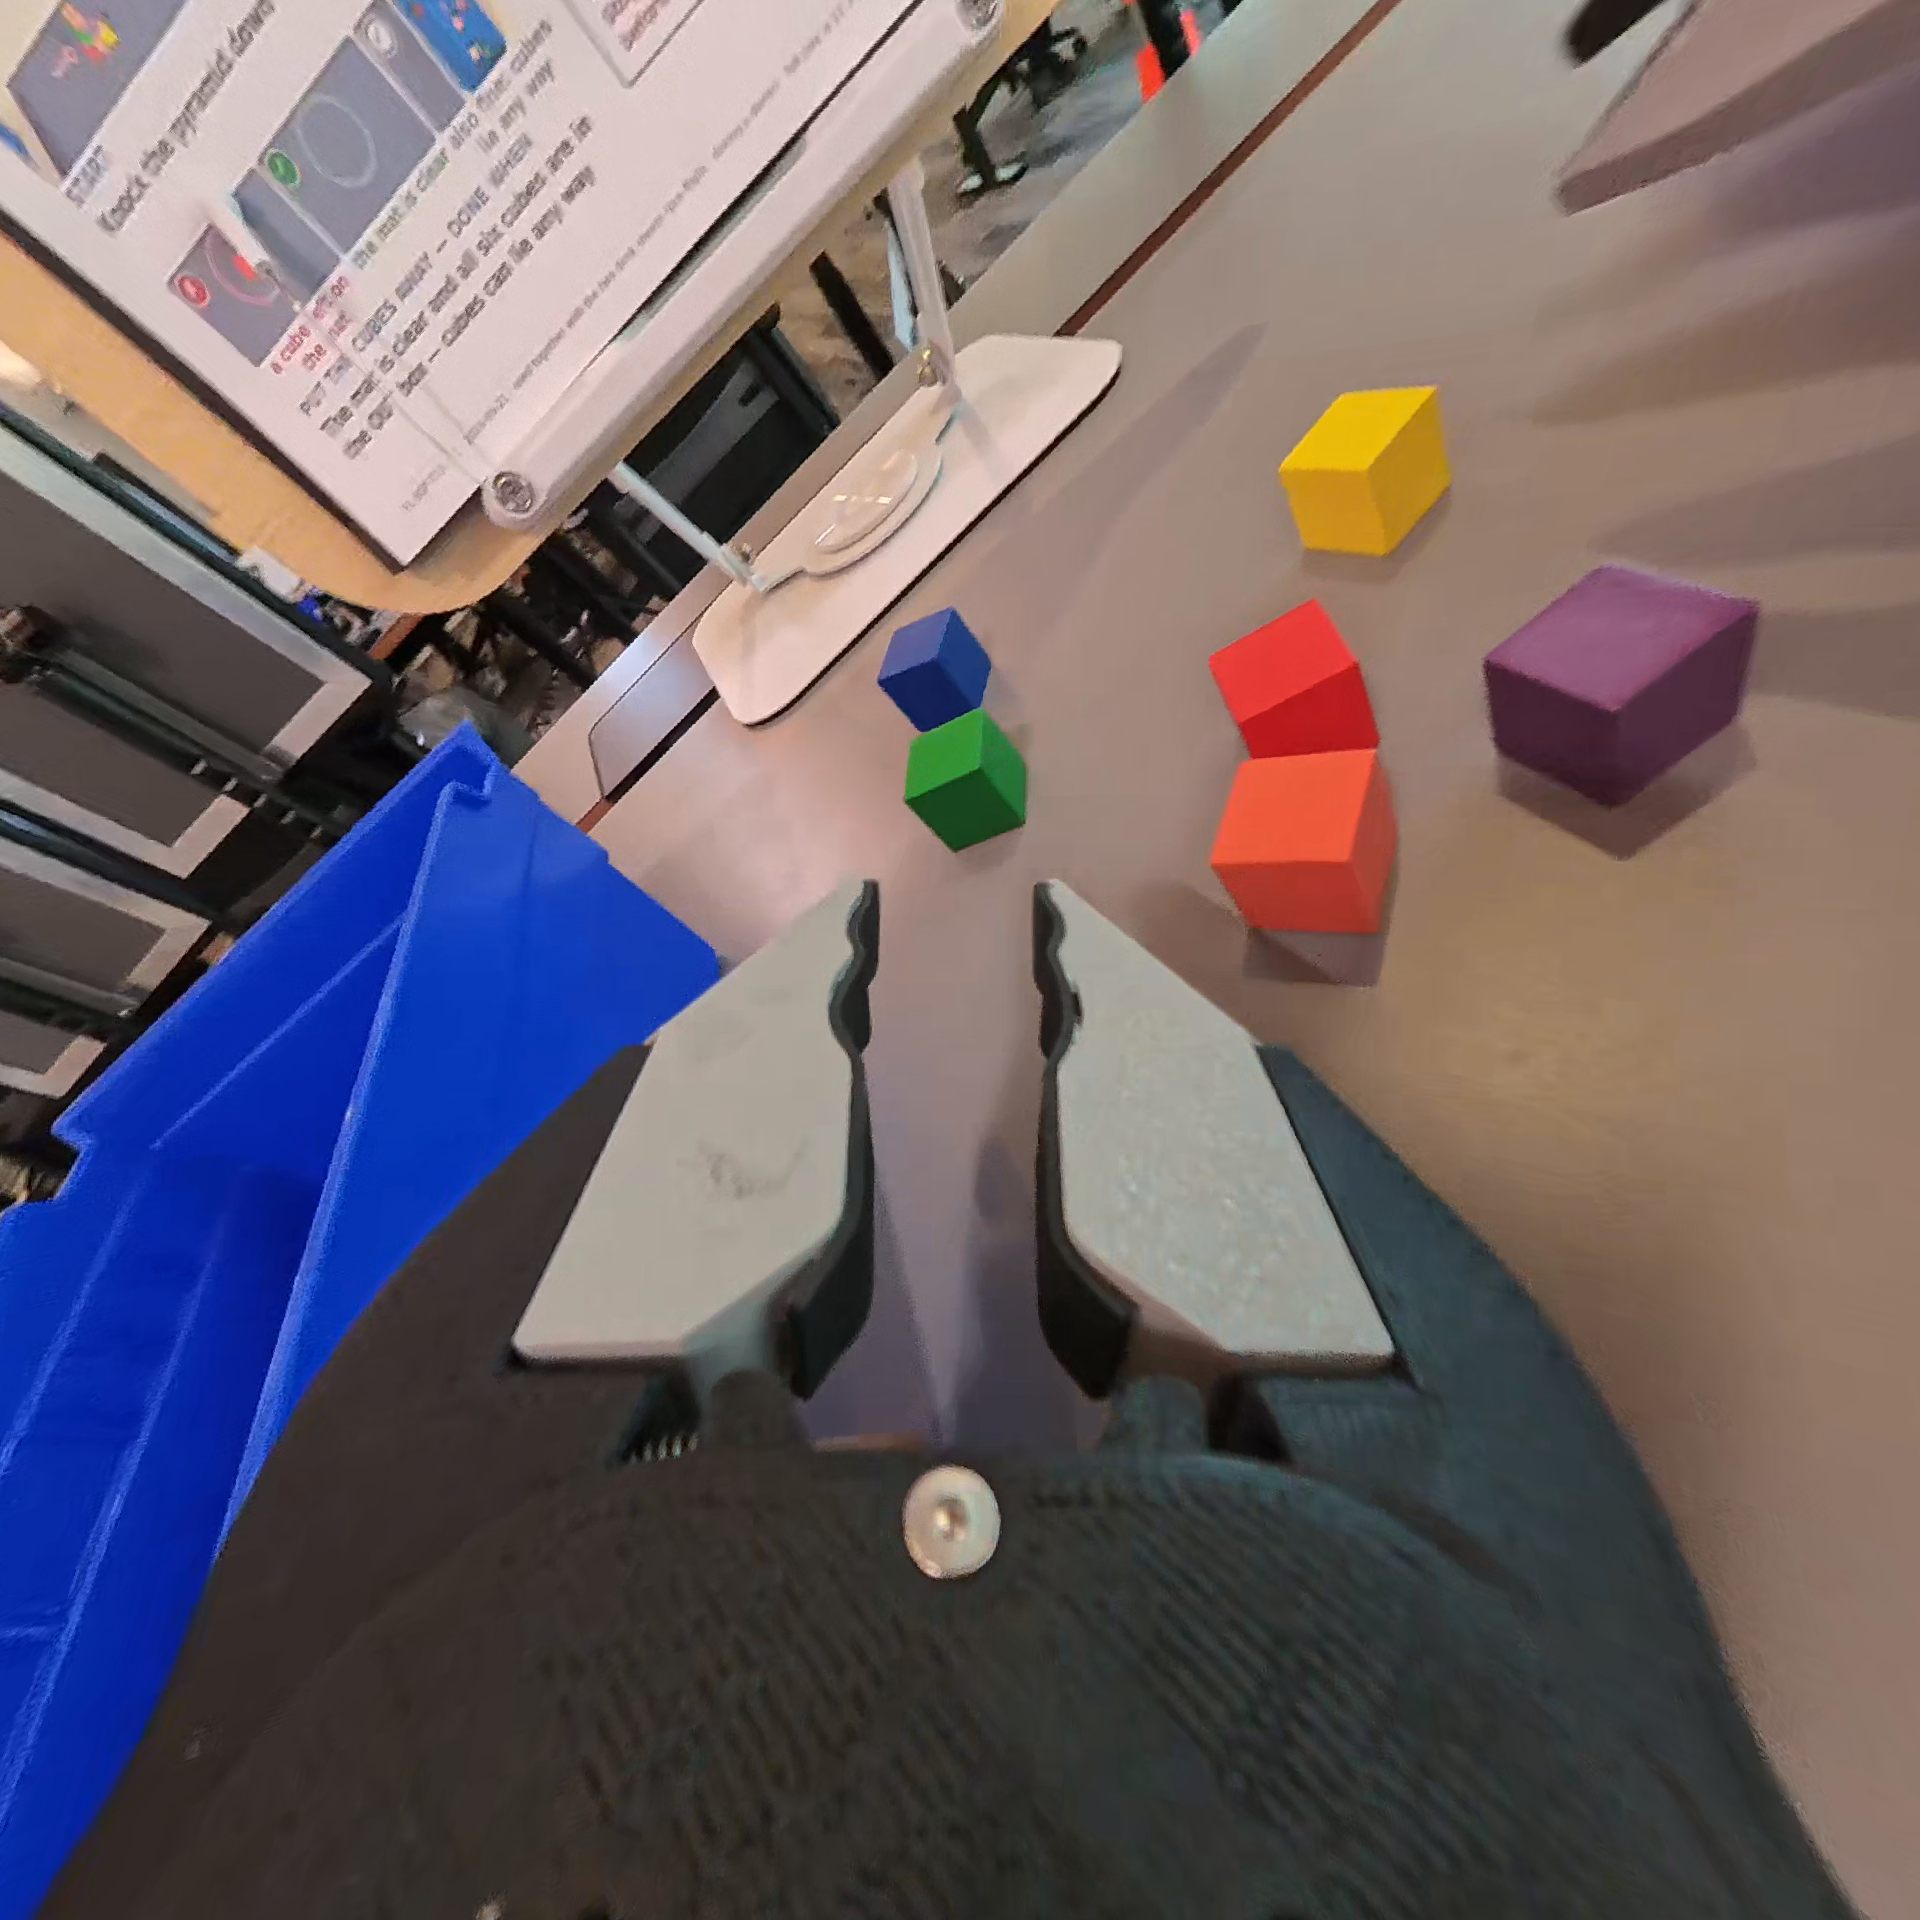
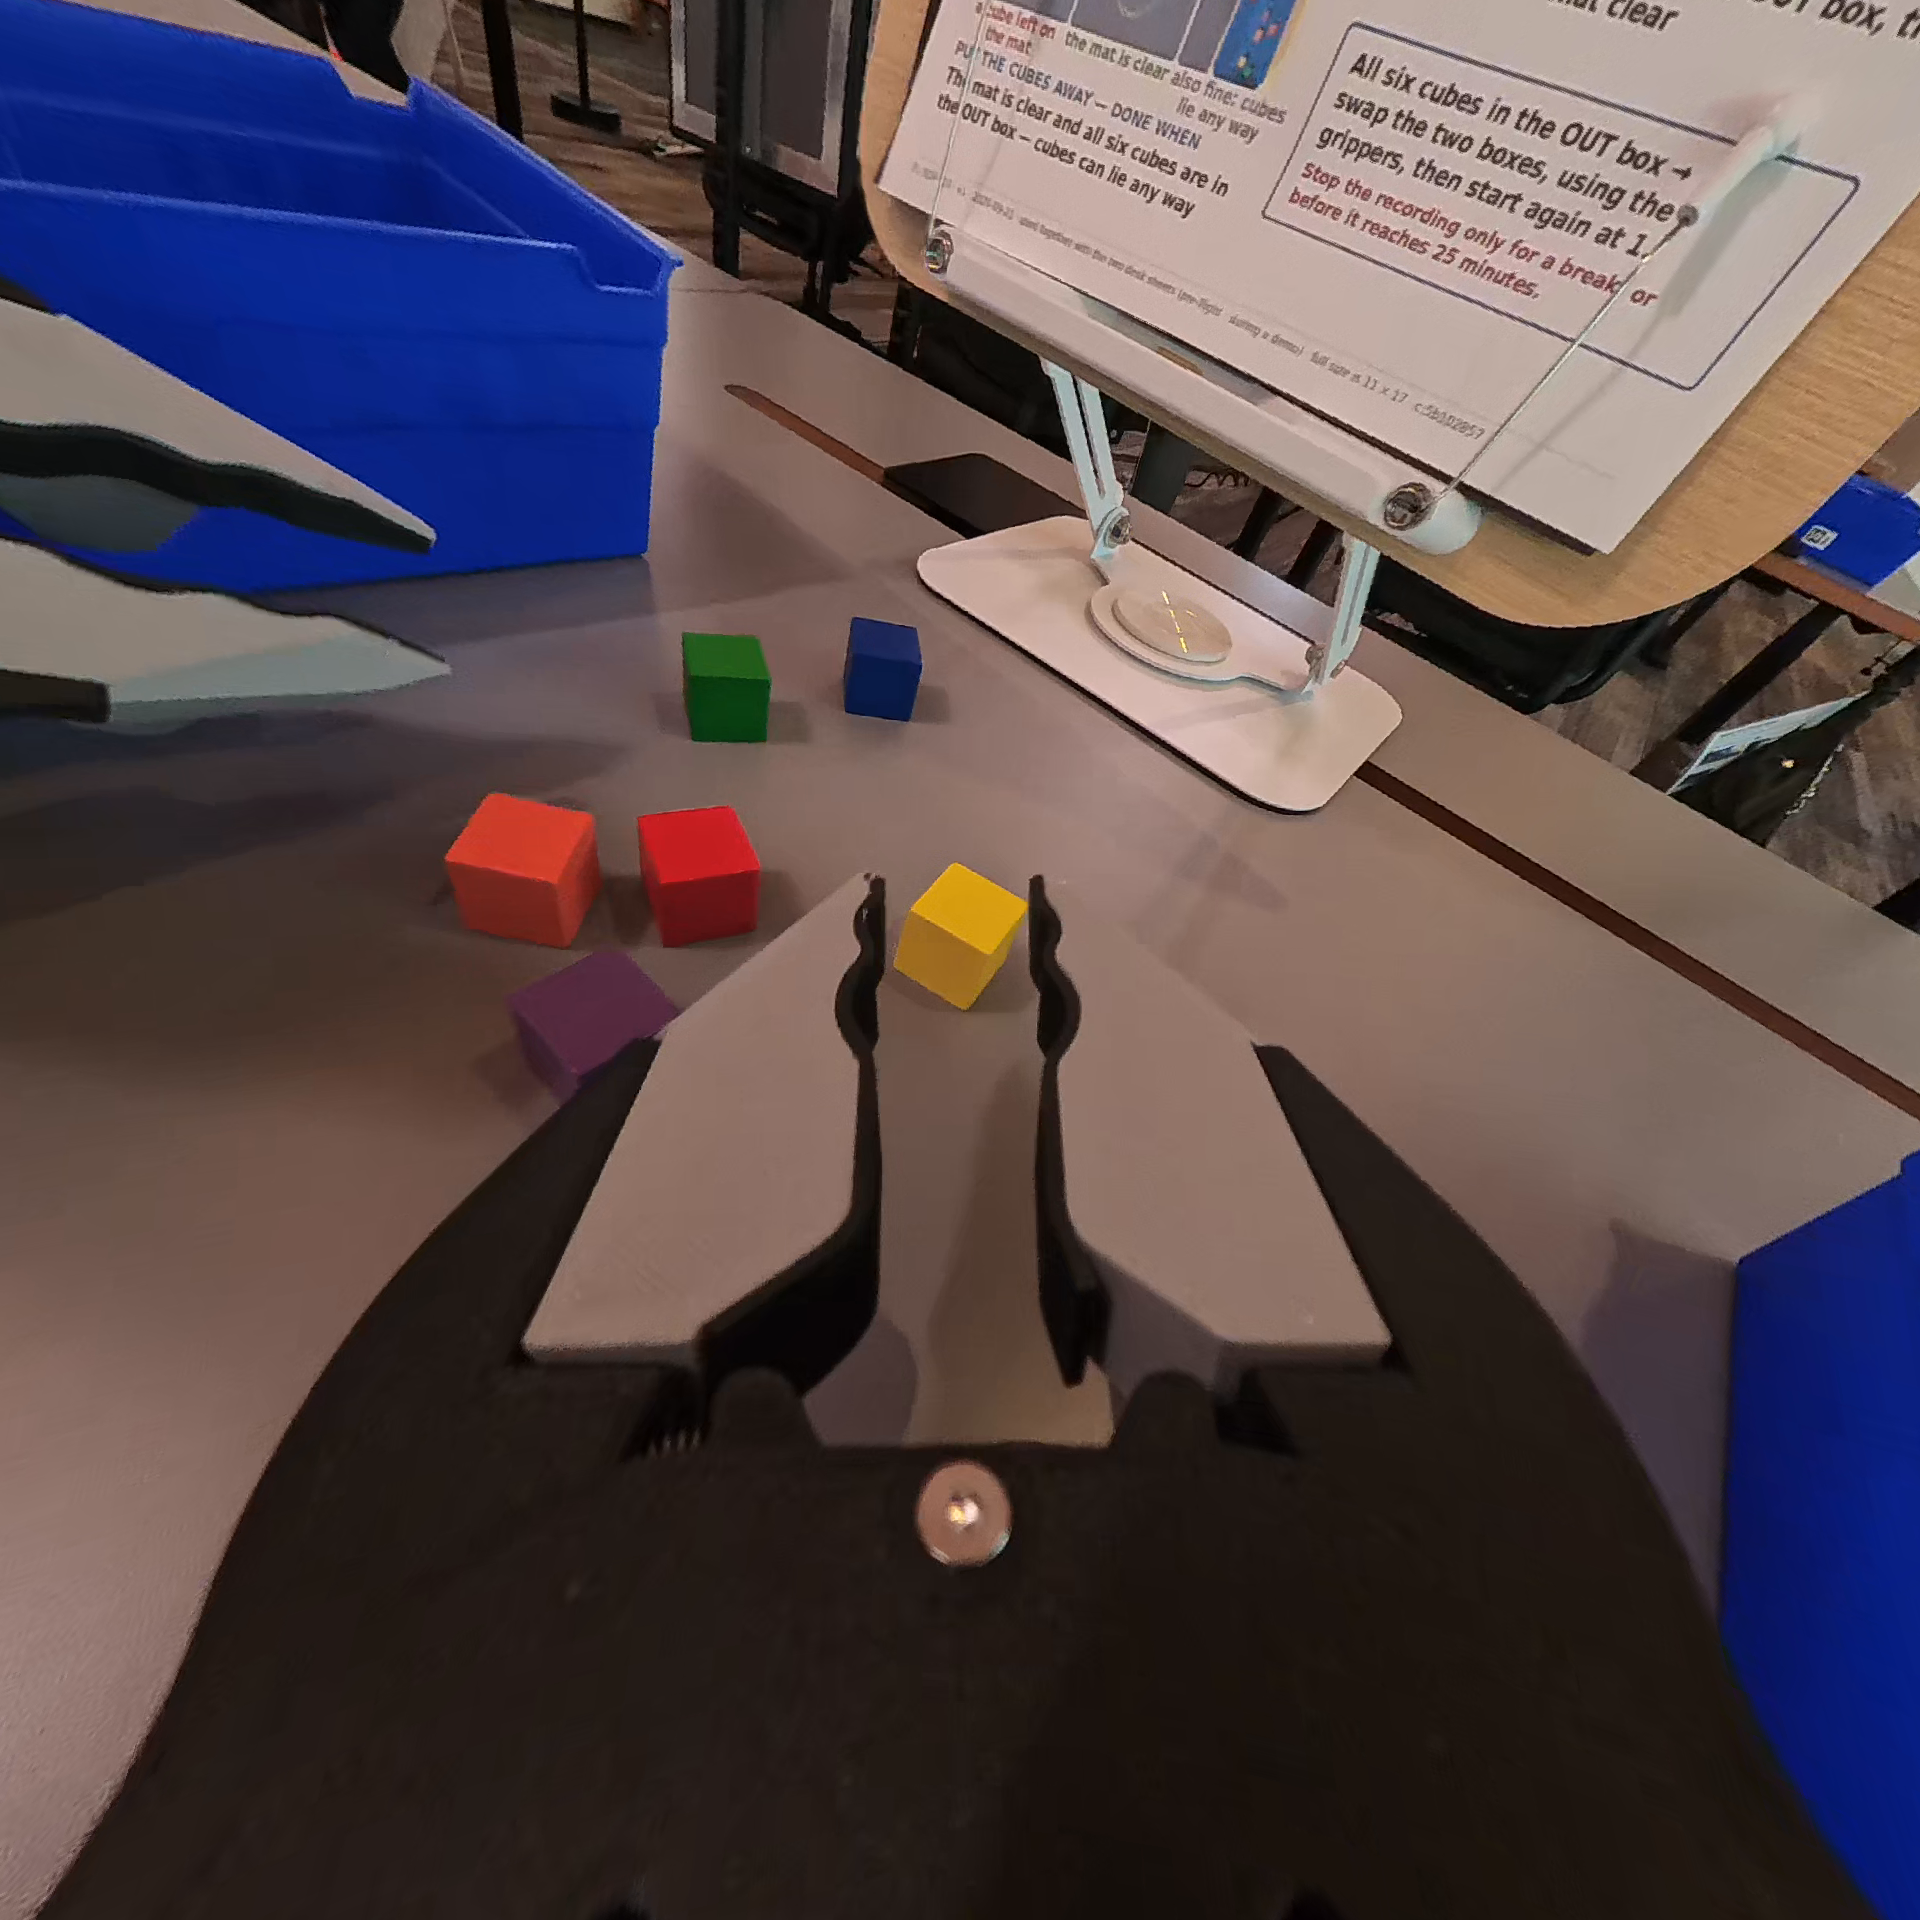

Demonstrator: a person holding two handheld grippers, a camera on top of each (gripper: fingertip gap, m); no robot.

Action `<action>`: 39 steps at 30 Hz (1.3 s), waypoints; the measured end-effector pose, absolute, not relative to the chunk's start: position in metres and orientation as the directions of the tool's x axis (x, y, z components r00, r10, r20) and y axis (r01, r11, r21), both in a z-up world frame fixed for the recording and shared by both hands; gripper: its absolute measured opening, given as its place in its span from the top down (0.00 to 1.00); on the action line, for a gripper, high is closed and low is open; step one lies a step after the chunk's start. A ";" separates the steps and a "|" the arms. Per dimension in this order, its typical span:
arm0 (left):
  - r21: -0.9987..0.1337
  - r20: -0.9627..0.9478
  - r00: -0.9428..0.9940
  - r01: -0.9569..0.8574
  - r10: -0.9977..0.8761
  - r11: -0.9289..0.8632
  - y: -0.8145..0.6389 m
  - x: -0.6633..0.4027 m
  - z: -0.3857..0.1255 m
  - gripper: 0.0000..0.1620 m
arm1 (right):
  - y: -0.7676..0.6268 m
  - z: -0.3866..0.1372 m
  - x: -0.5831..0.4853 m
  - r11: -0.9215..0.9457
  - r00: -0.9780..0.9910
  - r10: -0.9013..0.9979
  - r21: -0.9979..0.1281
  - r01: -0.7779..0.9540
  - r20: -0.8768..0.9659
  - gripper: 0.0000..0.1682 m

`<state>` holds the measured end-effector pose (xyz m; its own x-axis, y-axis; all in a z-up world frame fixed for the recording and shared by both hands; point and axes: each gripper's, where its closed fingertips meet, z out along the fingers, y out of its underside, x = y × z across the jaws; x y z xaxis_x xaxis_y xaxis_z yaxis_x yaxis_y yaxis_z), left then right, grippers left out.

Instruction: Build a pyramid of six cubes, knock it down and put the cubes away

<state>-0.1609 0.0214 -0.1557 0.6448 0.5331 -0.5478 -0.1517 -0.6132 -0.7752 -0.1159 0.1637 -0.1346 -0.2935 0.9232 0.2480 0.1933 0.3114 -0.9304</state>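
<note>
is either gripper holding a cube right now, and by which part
Nothing is held. The left gripper is open over bare table; the right gripper is open around the yellow cube, not yet clamping it.

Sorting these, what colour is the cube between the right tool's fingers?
Yellow cube; right wrist view shows it best.

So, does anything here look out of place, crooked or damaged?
Nothing stands out. Six cubes lie loose on the grey table, none stacked; only the yellow cube sits turned cornerwise, in front of the open right gripper.
</note>
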 end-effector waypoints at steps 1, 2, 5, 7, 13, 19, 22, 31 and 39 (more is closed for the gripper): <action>-0.777 -0.544 0.631 -0.131 0.553 -0.616 0.017 -0.165 -0.156 0.84 | 0.162 -0.135 -0.114 0.318 -0.298 0.920 -0.928 0.192 0.254 0.85; -0.783 -0.535 0.620 -0.109 0.573 -0.613 0.013 -0.168 -0.155 0.84 | 0.159 -0.136 -0.111 0.325 -0.309 0.916 -0.926 0.192 0.257 0.85; -0.799 -0.516 0.605 -0.085 0.606 -0.595 0.007 -0.169 -0.153 0.85 | 0.152 -0.137 -0.105 0.341 -0.330 0.905 -0.921 0.188 0.268 0.87; -0.800 -0.513 0.604 -0.080 0.610 -0.594 0.004 -0.166 -0.153 0.86 | 0.152 -0.137 -0.103 0.343 -0.332 0.904 -0.920 0.188 0.269 0.88; -0.757 -0.568 0.578 -0.088 0.586 -0.647 0.000 -0.157 -0.158 0.87 | 0.158 -0.136 -0.102 0.342 -0.293 0.915 -0.918 0.200 0.277 0.91; -0.729 -0.604 0.566 -0.107 0.561 -0.676 0.001 -0.152 -0.161 0.91 | 0.153 -0.141 -0.100 0.371 -0.308 0.903 -0.904 0.211 0.299 1.00; -0.743 -0.592 0.563 -0.102 0.577 -0.661 -0.001 -0.152 -0.158 0.93 | 0.149 -0.141 -0.101 0.334 -0.341 0.906 -0.918 0.216 0.250 0.94; -0.670 -0.660 0.512 -0.070 0.549 -0.739 -0.007 -0.161 -0.169 1.00 | 0.139 -0.141 -0.100 0.180 -0.454 0.890 -0.950 0.257 0.046 0.71; -0.665 -0.657 0.525 -0.065 0.541 -0.744 -0.007 -0.162 -0.171 1.00 | 0.121 -0.147 -0.094 0.236 -0.551 0.833 -0.934 0.270 0.051 0.66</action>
